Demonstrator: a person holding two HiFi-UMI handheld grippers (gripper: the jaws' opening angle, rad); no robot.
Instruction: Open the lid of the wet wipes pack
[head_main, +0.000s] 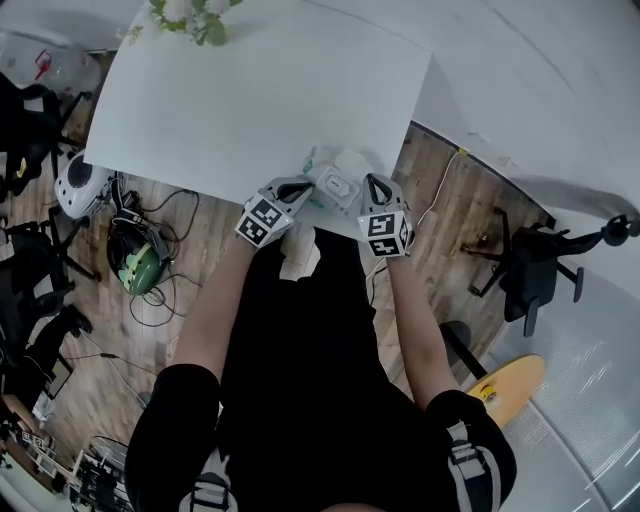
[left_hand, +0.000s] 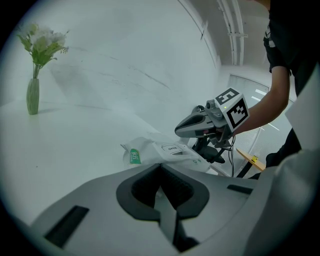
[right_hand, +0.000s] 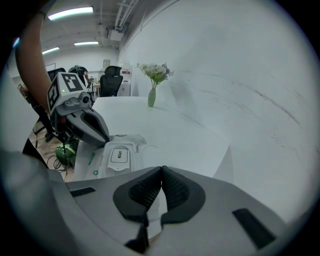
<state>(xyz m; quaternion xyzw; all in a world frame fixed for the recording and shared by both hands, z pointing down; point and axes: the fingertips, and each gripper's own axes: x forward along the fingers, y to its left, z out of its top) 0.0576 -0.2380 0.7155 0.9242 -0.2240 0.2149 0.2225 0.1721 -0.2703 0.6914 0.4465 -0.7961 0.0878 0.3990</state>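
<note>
Both my grey left gripper (head_main: 295, 190) and right gripper (head_main: 377, 188) have fingers together, empty. Between them lies the white plastic wet wipes pack (head_main: 355, 165), lid (right_hand: 119, 156) shut.

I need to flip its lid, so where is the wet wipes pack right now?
In the head view, the wet wipes pack lies at the near edge of the white table, between the left gripper and right gripper.

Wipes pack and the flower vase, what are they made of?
The wet wipes pack looks like soft plastic film, white and slightly shiny, because its end crinkles. Its lid seems to be stiffer, smooth moulded plastic with a flat raised frame. The vase looks like pale green glass or glazed ceramic. It is too small to tell which.
</note>
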